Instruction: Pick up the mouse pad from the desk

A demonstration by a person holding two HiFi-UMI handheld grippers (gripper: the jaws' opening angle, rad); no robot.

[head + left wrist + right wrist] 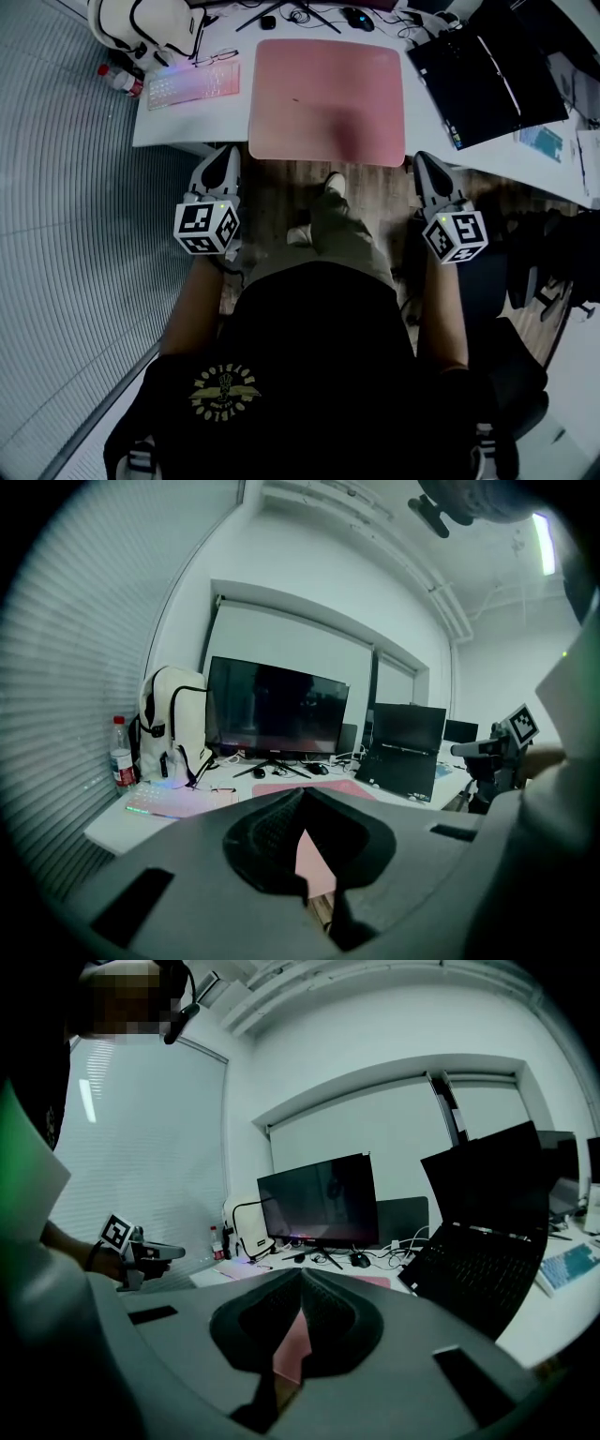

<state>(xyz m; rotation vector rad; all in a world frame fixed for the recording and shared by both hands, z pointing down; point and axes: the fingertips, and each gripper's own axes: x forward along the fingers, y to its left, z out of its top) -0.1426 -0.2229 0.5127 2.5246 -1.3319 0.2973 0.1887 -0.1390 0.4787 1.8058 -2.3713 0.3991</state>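
Jaws meet in gripper views; head view shows whole mouse pad point(326, 98).

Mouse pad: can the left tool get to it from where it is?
Probably yes. The left tool hangs just off the front edge of the desk, by the near left corner of the mouse pad, with nothing between them. Its jaws are shut, so they must open first.

Nothing really readable here. The person's black shirt point(309, 375) has a yellow winged emblem point(223, 389) with arched lettering, too small and blurry to make out. The marker cubes on the left gripper point(228, 152) and right gripper point(419, 157) show only black-and-white square codes. The label on the bottle point(120, 80), far left on the desk, is too tiny as well.
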